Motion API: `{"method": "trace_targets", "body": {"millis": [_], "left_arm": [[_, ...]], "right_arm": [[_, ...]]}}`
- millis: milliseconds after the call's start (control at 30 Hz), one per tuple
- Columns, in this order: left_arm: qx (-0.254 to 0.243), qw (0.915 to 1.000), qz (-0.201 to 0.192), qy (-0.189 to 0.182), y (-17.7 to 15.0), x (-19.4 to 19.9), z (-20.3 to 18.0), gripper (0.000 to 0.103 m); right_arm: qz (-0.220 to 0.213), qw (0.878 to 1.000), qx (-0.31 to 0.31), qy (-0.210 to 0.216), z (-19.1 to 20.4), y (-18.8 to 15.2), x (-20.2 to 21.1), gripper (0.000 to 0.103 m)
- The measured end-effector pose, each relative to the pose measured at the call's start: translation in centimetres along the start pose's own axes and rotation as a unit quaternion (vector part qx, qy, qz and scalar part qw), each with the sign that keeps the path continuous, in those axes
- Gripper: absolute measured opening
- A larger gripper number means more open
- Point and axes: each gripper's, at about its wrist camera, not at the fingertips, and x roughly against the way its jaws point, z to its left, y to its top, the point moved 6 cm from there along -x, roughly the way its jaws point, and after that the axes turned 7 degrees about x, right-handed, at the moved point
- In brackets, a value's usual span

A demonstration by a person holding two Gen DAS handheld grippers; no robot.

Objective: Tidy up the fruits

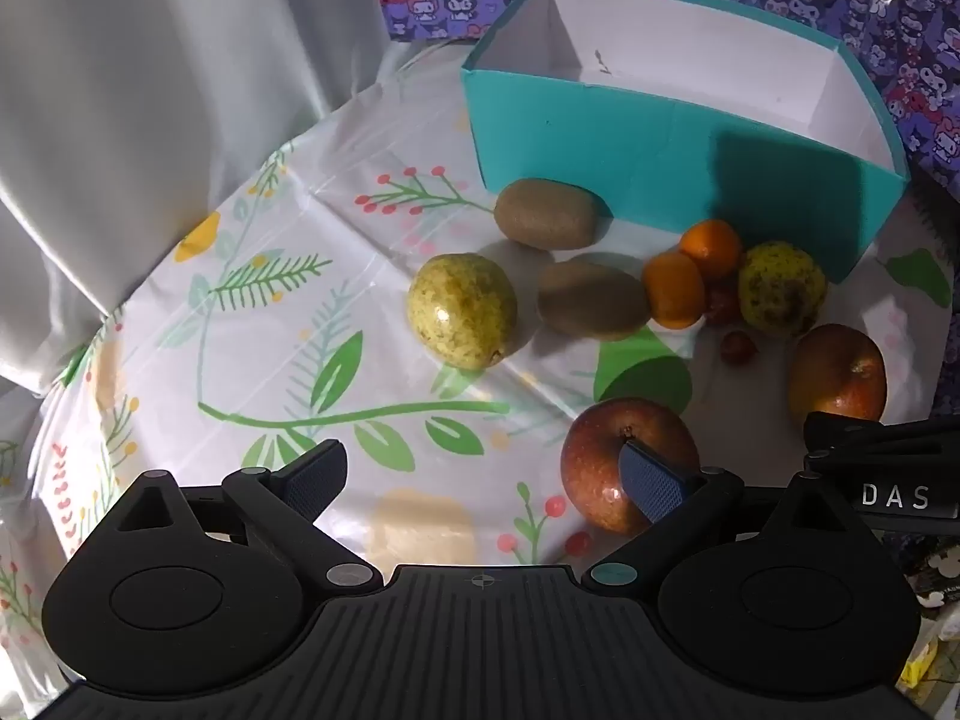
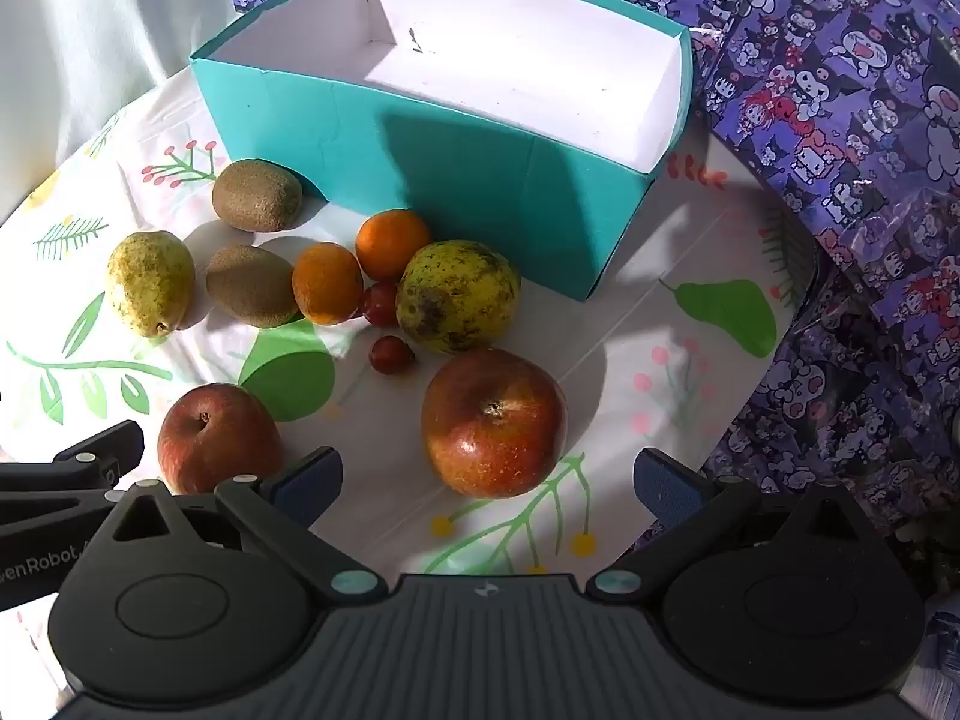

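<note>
An empty teal box [image 2: 456,180] with a white inside stands at the back of the table; it also shows in the left wrist view [image 1: 660,162]. In front of it lie two kiwis [image 2: 257,195] [image 2: 252,285], two yellow-green pears [image 2: 150,282] [image 2: 459,297], two small oranges [image 2: 327,283] [image 2: 392,243], two red grapes [image 2: 391,355] and two red apples [image 2: 493,422] [image 2: 216,444]. My right gripper [image 2: 489,483] is open, its jaws either side of the big apple's near edge. My left gripper [image 1: 483,480] is open and empty, its right finger [image 1: 651,480] in front of the smaller apple [image 1: 600,462].
A floral plastic cloth [image 2: 690,372] covers the round table. Purple cartoon-print wrap [image 2: 840,150] lies at the right and behind the box. A white curtain [image 1: 150,90] hangs at the left. The other gripper's body shows at each view's edge [image 1: 888,450].
</note>
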Motion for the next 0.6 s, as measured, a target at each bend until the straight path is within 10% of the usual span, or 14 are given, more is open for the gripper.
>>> {"method": "trace_targets", "body": {"millis": [600], "left_arm": [[0.002,1.0000,0.005,-0.001,-0.24,-0.22,-0.16,0.100]], "right_arm": [[0.001,1.000,0.001,-0.003,-0.21,-0.18,-0.18,0.103]]}}
